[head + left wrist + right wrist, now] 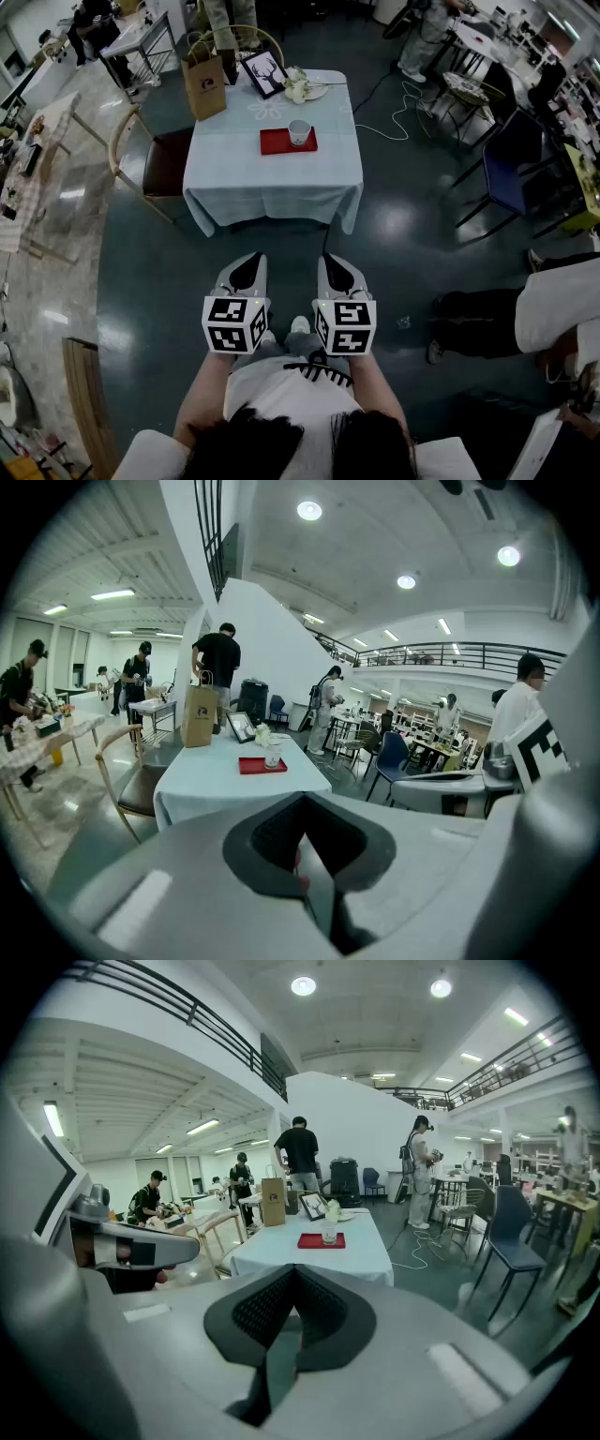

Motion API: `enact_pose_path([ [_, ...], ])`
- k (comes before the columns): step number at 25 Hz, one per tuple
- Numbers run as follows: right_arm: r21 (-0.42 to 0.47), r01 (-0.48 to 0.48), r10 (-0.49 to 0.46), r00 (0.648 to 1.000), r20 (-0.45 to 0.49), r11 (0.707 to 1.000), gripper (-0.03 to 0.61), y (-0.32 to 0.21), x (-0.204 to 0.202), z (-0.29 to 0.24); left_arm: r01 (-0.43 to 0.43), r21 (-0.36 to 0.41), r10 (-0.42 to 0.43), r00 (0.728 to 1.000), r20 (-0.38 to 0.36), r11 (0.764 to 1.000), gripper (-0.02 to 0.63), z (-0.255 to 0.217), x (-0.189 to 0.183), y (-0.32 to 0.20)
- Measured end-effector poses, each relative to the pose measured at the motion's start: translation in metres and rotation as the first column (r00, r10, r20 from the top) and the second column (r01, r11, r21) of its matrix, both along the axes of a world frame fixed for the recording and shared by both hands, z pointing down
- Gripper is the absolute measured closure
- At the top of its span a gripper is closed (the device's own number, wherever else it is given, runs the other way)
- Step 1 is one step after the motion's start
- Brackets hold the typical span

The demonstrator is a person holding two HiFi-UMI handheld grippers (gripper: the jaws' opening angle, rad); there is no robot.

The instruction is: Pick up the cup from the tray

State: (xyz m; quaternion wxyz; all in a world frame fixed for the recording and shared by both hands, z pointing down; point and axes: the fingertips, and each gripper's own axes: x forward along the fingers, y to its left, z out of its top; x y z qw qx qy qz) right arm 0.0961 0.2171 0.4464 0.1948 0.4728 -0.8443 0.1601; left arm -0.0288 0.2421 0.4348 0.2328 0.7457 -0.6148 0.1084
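Note:
A pale cup (299,132) stands upright on a red tray (281,143) on a table with a light blue cloth (272,178), a good way ahead of me. Both grippers hang low near my body, far short of the table. My left gripper (246,272) and right gripper (339,274) are side by side, jaws together, holding nothing. In the left gripper view the cup (273,754) and tray (253,766) show small beyond the shut left gripper (302,803). In the right gripper view the cup (329,1234) sits on the tray (314,1241) beyond the shut right gripper (293,1274).
On the table's far side are a brown paper bag (204,84), a framed deer picture (263,73) and white flowers (300,86). A wooden chair (155,161) stands at the table's left. A blue chair (502,173) and a person's legs (478,323) are at right. Dark floor lies between me and the table.

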Motion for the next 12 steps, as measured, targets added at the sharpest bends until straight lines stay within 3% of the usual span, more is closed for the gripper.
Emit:
enact_pose_path([
  [12, -0.013, 0.036, -0.036, 0.999, -0.013, 0.999, 0.552, -0.022, 0.011, 0.010, 0.022, -0.036, -0.022, 1.000, -0.003, 0.999, 0.614, 0.012, 0.019, -0.016],
])
